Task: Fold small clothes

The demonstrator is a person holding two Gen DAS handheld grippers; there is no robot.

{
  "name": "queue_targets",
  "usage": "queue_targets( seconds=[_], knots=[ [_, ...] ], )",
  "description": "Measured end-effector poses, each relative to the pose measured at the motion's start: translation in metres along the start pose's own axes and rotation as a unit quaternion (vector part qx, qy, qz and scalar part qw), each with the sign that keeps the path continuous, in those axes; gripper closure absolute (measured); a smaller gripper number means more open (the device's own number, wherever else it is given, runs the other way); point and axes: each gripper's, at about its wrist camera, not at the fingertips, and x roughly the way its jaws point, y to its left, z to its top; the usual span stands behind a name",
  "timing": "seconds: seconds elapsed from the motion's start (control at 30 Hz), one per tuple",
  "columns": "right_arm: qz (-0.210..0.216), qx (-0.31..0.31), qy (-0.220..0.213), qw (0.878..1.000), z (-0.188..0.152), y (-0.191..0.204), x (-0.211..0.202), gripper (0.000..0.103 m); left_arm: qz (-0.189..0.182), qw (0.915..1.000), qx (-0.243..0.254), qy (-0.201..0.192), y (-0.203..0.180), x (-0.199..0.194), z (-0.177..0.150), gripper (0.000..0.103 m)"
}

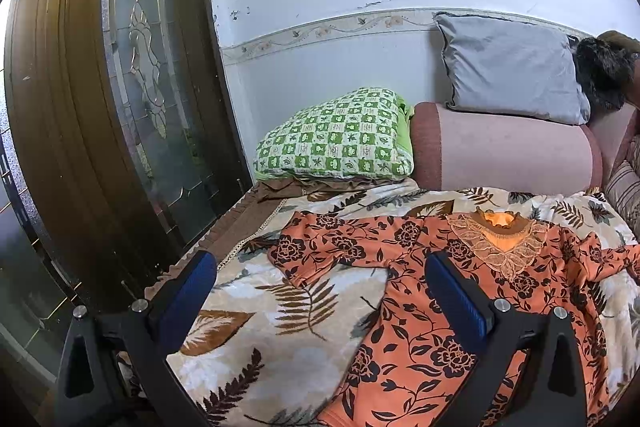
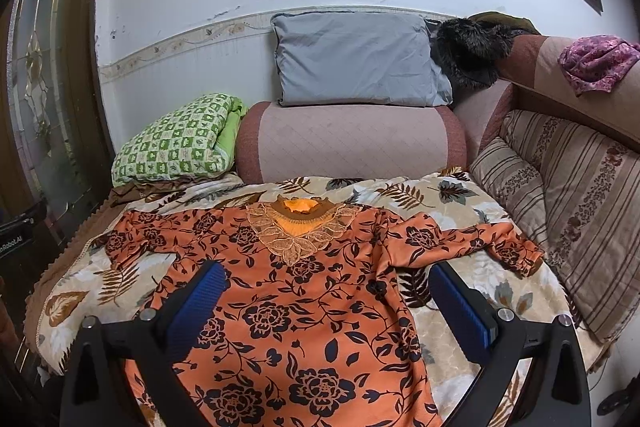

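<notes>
A leaf-print blanket (image 2: 460,203) covers the sofa seat; on it an orange floral blouse (image 2: 296,291) lies flat, sleeves out, lace collar away from the cameras. The right gripper (image 2: 332,291) hangs spread over its body. The left gripper (image 1: 320,283), also spread, hangs over its left sleeve and side.

Soft, even daylight fills both views, with no harsh shadows. The white wall (image 2: 192,27) looks bluish and slightly washed out. Fisheye distortion bends the glass door (image 1: 140,75) and wall trim, and black vignetting rims the corners. Focus is sharp centrally, softer toward the edges.
</notes>
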Motion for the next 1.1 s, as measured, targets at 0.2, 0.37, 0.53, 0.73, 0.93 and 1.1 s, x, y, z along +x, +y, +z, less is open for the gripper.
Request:
queue_targets(
  seconds=[0.2, 0.37, 0.53, 0.73, 0.93, 1.1],
  knots=[
    [0.002, 0.000, 0.005, 1.000, 0.0001, 0.0003, 0.0012, 0.000, -0.002, 1.0000, -0.001, 0.002, 0.0031, 0.0007, -0.0010, 0.000],
    [0.002, 0.001, 0.005, 1.000, 0.0005, -0.0003, 0.0011, 0.000, 0.000, 1.0000, -0.001, 0.002, 0.0048, 0.0015, -0.0016, 0.000],
    [0.002, 0.000, 0.006, 1.000, 0.0000, 0.0011, 0.0016, 0.000, 0.000, 1.0000, 0.000, 0.003, 0.0039, 0.0021, -0.0022, 0.000],
    [0.001, -0.006, 0.008, 1.000, 0.0015, 0.0053, 0.0025, 0.000, -0.001, 1.0000, 0.001, 0.003, 0.0040, 0.0031, -0.0027, 0.000],
    [0.001, -0.007, 0.010, 1.000, 0.0007, 0.0054, 0.0037, 0.000, -0.002, 1.0000, 0.001, 0.006, 0.0023, 0.0047, -0.0043, 0.000],
    [0.002, -0.007, 0.012, 1.000, -0.0013, 0.0057, 0.0067, 0.000, -0.002, 0.9999, 0.001, 0.011, 0.0008, 0.0079, -0.0078, 0.000]
  ],
)
